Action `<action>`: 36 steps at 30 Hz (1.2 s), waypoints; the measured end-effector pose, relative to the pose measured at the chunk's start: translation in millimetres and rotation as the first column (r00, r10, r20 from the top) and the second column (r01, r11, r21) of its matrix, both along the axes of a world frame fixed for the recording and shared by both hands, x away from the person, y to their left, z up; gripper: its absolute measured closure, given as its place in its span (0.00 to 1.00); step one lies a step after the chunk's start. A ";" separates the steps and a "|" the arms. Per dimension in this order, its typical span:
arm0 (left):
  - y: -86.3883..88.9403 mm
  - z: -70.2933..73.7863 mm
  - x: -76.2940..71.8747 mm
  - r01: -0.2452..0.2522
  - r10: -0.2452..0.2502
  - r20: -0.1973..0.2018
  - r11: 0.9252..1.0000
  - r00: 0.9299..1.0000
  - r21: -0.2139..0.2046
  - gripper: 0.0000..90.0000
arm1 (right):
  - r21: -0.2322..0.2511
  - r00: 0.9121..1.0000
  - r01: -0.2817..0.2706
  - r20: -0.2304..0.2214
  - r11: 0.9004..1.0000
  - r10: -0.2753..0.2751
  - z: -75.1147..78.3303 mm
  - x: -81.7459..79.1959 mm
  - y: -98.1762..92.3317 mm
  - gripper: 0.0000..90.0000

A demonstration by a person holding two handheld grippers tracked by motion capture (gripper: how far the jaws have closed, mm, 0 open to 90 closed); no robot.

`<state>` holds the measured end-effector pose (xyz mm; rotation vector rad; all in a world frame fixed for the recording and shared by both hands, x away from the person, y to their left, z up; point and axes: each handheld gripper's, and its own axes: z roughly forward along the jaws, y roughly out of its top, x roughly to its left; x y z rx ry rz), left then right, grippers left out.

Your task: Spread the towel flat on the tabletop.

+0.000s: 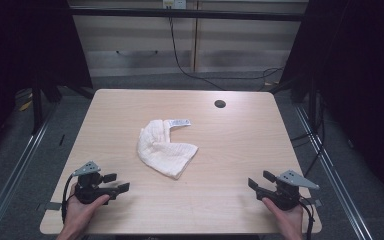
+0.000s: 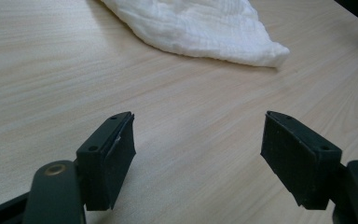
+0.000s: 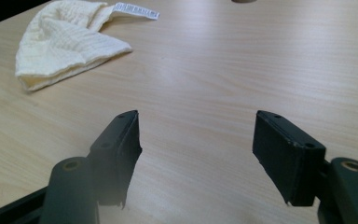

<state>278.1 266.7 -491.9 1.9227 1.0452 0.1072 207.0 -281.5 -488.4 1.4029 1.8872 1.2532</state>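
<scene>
The tabletop (image 1: 240, 150) is pale wood grain with rounded corners, and one round dark cable hole (image 1: 220, 104) sits near its far edge, right of the middle. Around it the room is dim: dark curtains hang at both sides, light cabinet fronts stand behind, a black cable trails down them to a grey floor, and metal rails run along either flank.

One cream cloth (image 1: 164, 147) lies crumpled near the middle of the tabletop, slightly left, loosely folded into a rough wedge with a single white label (image 1: 179, 122) sticking out at its far end. It is well apart from both claws.

Two hands come in from the near edge, one at each near corner, each resting low on the tabletop. The left claw (image 1: 116, 182) points inward and slightly forward toward the cloth; its jaws stand wide apart with nothing between them. The right claw (image 1: 261, 180) mirrors it, angled inward toward the left, jaws likewise spread wide and empty, bare wood showing in the gap. Each carries one grey three-cornered plate on top.
</scene>
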 end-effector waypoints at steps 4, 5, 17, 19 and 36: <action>0.9 1.7 -2.0 0.020 -0.020 0.011 1.000 1.000 -0.003 0.37 | 0.020 1.000 -0.008 -0.017 1.000 0.008 0.8 0.9 -1.9 0.36; 1.0 3.2 -3.0 0.023 -0.023 0.018 1.000 1.000 -0.001 0.37 | 0.028 1.000 -0.018 -0.020 0.999 0.019 1.9 0.5 -1.9 0.36; -10.2 21.6 14.5 0.036 -0.038 0.039 0.998 0.999 0.042 0.36 | 0.046 0.990 -0.122 -0.065 0.991 0.125 0.8 3.9 7.5 0.38; -15.1 27.8 25.2 0.036 -0.039 0.043 0.998 0.998 0.058 0.36 | 0.042 0.988 -0.134 -0.067 0.990 0.137 0.8 4.4 9.0 0.38; -54.5 44.9 105.0 0.091 -0.095 0.046 0.993 0.994 0.076 0.39 | 0.030 0.981 -0.186 -0.058 0.982 0.187 2.7 1.5 13.5 0.37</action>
